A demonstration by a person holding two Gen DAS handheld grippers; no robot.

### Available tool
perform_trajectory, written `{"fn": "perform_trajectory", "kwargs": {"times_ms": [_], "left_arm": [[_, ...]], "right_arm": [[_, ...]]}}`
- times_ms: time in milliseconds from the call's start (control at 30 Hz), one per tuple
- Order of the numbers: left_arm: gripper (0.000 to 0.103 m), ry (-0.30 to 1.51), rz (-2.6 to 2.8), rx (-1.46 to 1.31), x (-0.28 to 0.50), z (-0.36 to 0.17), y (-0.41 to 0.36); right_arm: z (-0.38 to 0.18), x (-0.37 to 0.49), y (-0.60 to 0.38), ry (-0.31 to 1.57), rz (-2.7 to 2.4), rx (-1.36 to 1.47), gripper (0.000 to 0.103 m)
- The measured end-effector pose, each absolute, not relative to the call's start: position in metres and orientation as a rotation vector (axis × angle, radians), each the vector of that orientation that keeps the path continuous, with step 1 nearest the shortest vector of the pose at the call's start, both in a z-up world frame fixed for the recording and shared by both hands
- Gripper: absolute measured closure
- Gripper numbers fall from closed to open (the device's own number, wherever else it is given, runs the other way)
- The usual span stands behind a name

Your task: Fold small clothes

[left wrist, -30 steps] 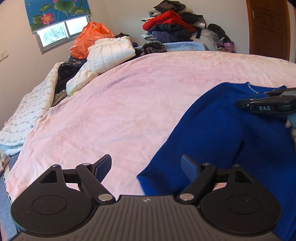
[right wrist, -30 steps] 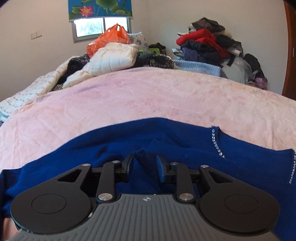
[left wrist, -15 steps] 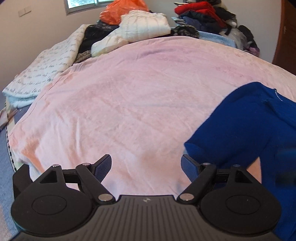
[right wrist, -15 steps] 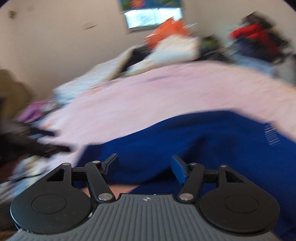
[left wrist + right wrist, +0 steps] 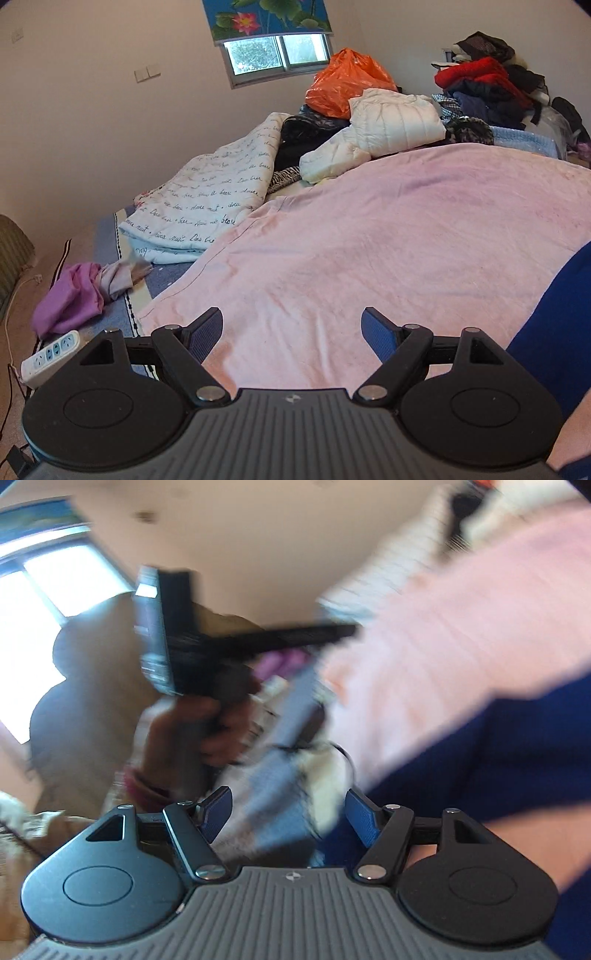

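The blue sweater (image 5: 561,332) is a deep royal blue knit lying on the pink blanket (image 5: 388,240) that covers the bed; in the left wrist view only its edge shows, at the far right of the frame, just beside the right finger of the left gripper (image 5: 291,334). In the right wrist view the sweater (image 5: 517,746) fills the lower right, spread over the same pink blanket (image 5: 443,627), though the whole frame is smeared by motion and its folds cannot be made out. The left gripper hangs low over the near edge of the blanket with its fingers spread wide and nothing between them, pointing across the bed toward the far wall. The right gripper (image 5: 288,814) also has its fingers apart and holds nothing; its view is tilted hard, so the blanket runs up the right side and a bright window (image 5: 33,590) sits at the left. In that view the person's left hand (image 5: 199,727) shows, blurred, wrapped around the handle of the other gripper, which juts toward the blanket. At the far side of the bed lie a white jacket (image 5: 391,122), an orange bag (image 5: 347,81) and a heap of clothes (image 5: 491,85), with a lettered quilt (image 5: 214,199) at the left edge and a purple cloth (image 5: 70,295) on the floor.
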State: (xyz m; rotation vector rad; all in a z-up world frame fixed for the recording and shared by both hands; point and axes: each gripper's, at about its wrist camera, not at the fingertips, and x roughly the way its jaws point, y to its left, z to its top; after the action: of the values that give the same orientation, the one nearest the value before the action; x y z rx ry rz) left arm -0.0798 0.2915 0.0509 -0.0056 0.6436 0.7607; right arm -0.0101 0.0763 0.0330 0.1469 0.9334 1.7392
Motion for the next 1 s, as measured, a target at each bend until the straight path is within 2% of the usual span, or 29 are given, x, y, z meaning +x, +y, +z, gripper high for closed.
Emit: {"fn": "perform_trajectory", "kwargs": {"times_ms": [67, 267, 467, 600, 733, 833, 933, 1000], "left_arm": [[0.02, 0.662, 0.728, -0.04, -0.082, 0.045, 0.294], [0.02, 0.722, 0.648, -0.024, -0.072, 0.025, 0.279], [0.02, 0.674, 0.699, -0.005, -0.079, 0.04, 0.289], [0.02, 0.656, 0.772, -0.049, -0.093, 0.045, 0.312], [0.02, 0.672, 0.79, -0.106, -0.097, 0.041, 0.326], [0.02, 0.682, 0.762, -0.094, -0.102, 0.037, 0.327], [0.02, 0.69, 0.589, -0.076, -0.106, 0.03, 0.311], [0.02, 0.672, 0.472, -0.013, -0.108, 0.025, 0.287]], "right_arm": [[0.039, -0.007, 0.072, 0.848, 1.694, 0.127, 0.025], [-0.005, 0.033, 0.068, 1.054, 1.389, 0.157, 0.027], [-0.023, -0.003, 0.12, 1.161, 1.572, 0.143, 0.027], [-0.011, -0.016, 0.134, 1.103, 1.727, 0.254, 0.025], [-0.006, 0.015, 0.141, 1.112, 1.608, 0.36, 0.014], [-0.007, 0.027, 0.164, 1.164, 1.509, 0.388, 0.019], [-0.001, 0.037, 0.143, 1.067, 1.446, 0.447, 0.018], [0.004, 0.033, 0.128, 0.956, 1.311, 0.278, 0.016]]}}
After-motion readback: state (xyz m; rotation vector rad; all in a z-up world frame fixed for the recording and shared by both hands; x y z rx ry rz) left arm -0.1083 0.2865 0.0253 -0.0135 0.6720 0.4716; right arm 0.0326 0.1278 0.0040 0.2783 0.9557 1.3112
